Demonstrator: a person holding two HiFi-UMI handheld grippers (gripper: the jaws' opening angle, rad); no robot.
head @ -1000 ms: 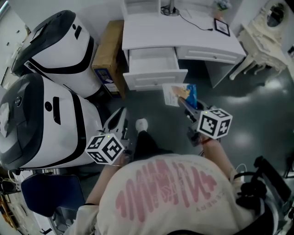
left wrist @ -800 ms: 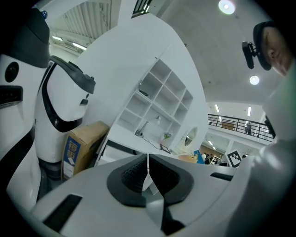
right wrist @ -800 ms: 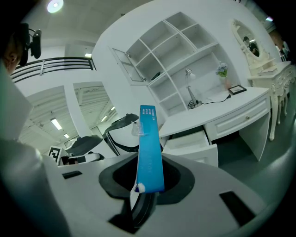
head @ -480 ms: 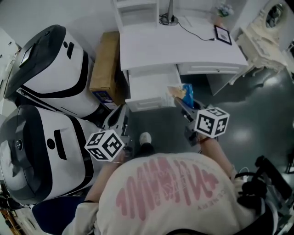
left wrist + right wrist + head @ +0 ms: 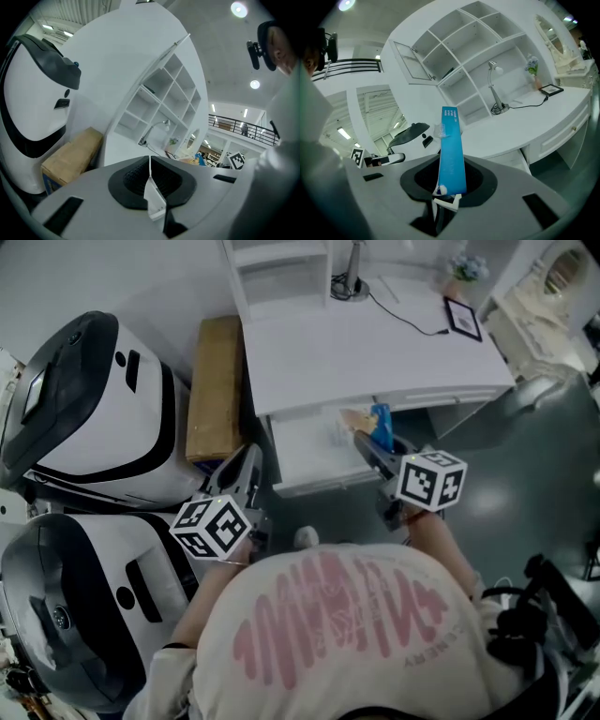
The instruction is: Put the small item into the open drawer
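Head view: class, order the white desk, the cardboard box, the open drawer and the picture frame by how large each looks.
1. white desk
2. cardboard box and open drawer: these look much alike, so they are not ranked; the drawer is partly hidden
3. picture frame

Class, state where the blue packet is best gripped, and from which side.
Grip the blue packet at one short end, jaws on its two broad faces, coming in along its length: it is thin and flat. The right gripper holds it that way.
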